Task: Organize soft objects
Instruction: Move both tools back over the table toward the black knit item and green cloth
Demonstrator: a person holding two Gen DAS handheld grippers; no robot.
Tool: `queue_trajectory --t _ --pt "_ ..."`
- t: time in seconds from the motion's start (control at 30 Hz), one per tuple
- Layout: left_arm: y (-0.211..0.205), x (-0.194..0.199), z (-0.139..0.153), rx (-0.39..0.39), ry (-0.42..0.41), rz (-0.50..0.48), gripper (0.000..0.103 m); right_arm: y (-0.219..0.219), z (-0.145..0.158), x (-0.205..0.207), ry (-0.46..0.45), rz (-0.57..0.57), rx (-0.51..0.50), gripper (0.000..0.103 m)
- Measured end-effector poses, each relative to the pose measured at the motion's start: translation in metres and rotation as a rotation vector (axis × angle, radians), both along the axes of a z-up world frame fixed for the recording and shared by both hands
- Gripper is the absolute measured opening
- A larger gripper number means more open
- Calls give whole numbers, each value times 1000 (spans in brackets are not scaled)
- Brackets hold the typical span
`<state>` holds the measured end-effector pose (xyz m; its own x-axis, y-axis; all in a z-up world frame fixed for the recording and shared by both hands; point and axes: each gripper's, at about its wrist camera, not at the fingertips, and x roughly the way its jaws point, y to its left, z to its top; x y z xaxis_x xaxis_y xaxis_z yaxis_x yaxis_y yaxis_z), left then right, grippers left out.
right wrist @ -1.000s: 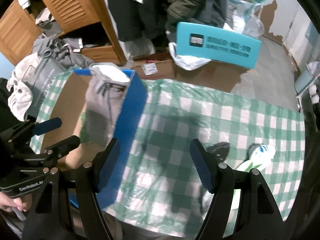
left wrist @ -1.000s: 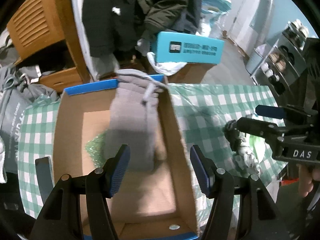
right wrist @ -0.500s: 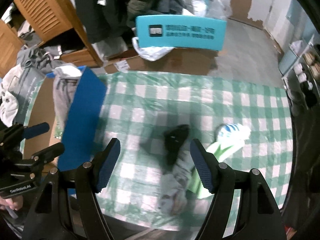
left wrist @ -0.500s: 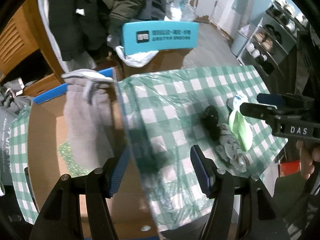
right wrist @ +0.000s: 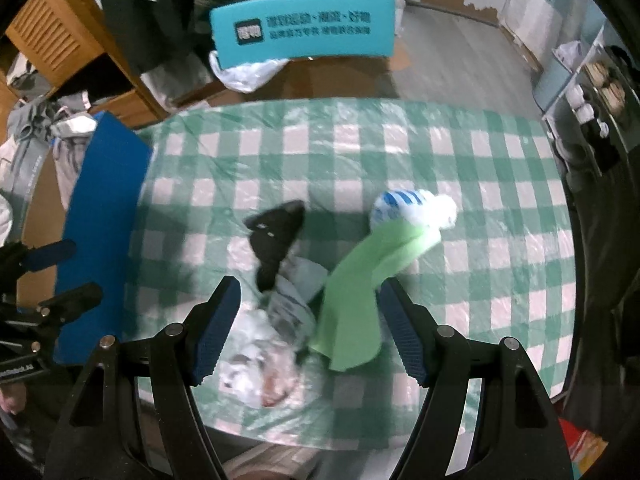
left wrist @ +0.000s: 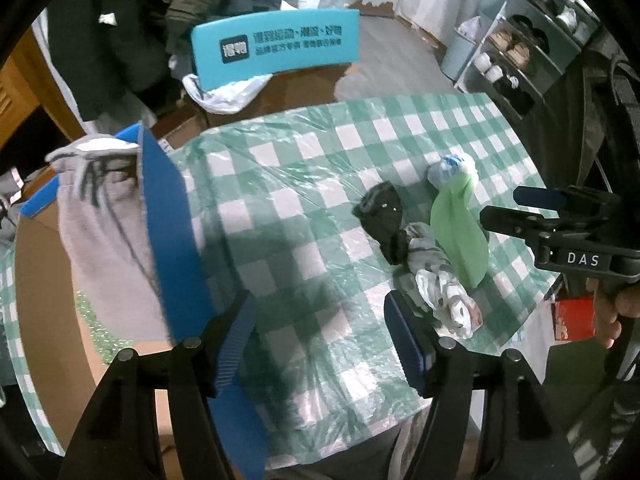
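Observation:
A heap of socks lies on the green checked table: a black sock, a light green sock, a grey-and-white patterned sock and a blue-and-white balled sock. They also show in the right wrist view: black sock, green sock, patterned sock, balled sock. A grey sock hangs over the rim of the blue-edged cardboard box at left. My left gripper is open and empty beside the box. My right gripper is open and empty, straddling the heap.
A teal sign board stands on cardboard boxes behind the table. Dark coats hang at the back left. A shelf rack stands at the right. The table's front edge is close below the right gripper.
Both grippers have swung right, away from the box and toward the sock heap. The right gripper now straddles the heap. Both stay open and empty.

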<state>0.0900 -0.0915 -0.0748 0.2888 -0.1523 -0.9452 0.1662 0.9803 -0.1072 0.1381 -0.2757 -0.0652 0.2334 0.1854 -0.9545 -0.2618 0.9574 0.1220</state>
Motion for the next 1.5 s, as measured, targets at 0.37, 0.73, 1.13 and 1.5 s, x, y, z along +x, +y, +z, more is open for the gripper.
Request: queue_trajectory --t 0.37,0.73,1.13,1.5 --pt "-31 5 -24 16 63 -42 68 -29 -34 3 64 -41 -30 73" --pt "-60 5 -43 20 120 -92 70 -35 -68 -4 134 -30 -38 73" --pt "-66 23 -54 -5 134 -47 70 -54 -67 15 139 -109 10 72" --pt "-70 61 -75 19 133 2 75 -59 -83 50 169 -156 33 72"
